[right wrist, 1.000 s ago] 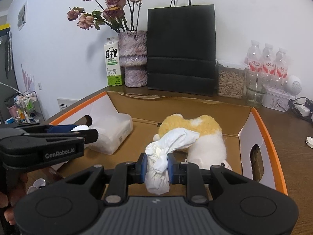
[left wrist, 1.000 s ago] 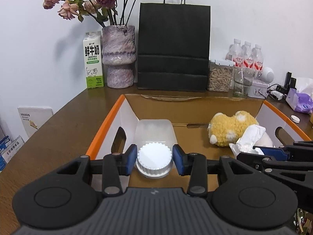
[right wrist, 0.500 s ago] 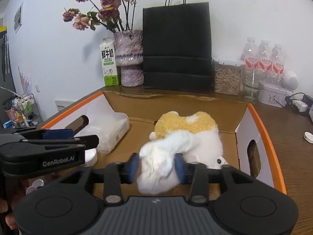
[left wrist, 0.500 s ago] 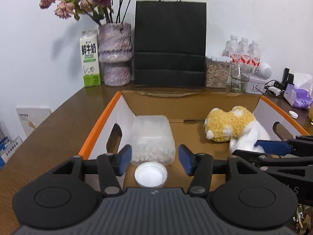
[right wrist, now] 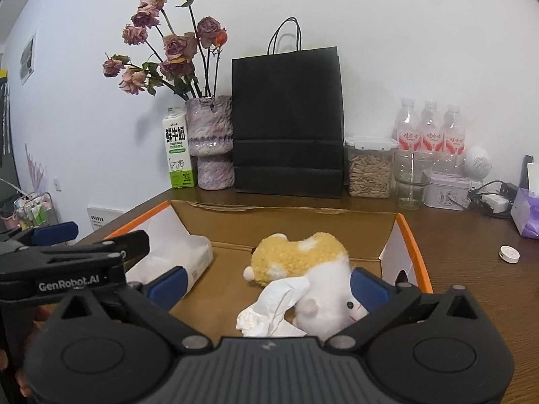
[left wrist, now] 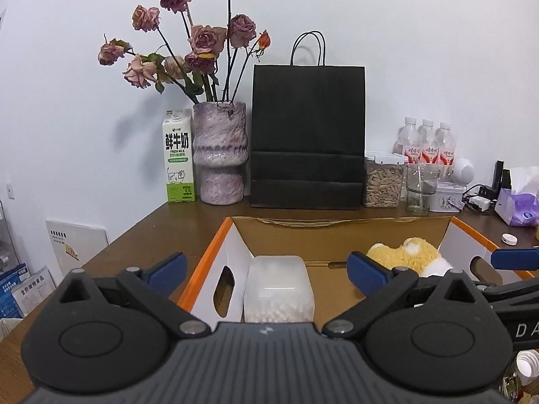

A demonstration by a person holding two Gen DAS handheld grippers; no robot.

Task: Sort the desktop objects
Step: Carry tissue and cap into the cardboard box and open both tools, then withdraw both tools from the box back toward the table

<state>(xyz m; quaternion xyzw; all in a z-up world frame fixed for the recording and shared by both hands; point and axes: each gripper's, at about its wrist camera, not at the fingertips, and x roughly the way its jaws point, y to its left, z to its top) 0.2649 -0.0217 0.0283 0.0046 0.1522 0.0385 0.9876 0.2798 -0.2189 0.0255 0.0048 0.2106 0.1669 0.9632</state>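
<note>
Both tongs, left (left wrist: 266,271) and right (right wrist: 267,284), are spread empty; jar (left wrist: 279,289), toy (right wrist: 303,266) and tissue (right wrist: 273,309) are boxed, a cap (right wrist: 509,253) at three o'clock remaining on the table (right wrist: 471,252).

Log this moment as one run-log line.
left gripper: open, empty, above box | right gripper: open, empty | plastic jar, plush toy, crumpled tissue: lying in cardboard box

Orange-rimmed box (right wrist: 409,235); yellow-and-white plush (right wrist: 299,259); black bag (right wrist: 288,121).
</note>
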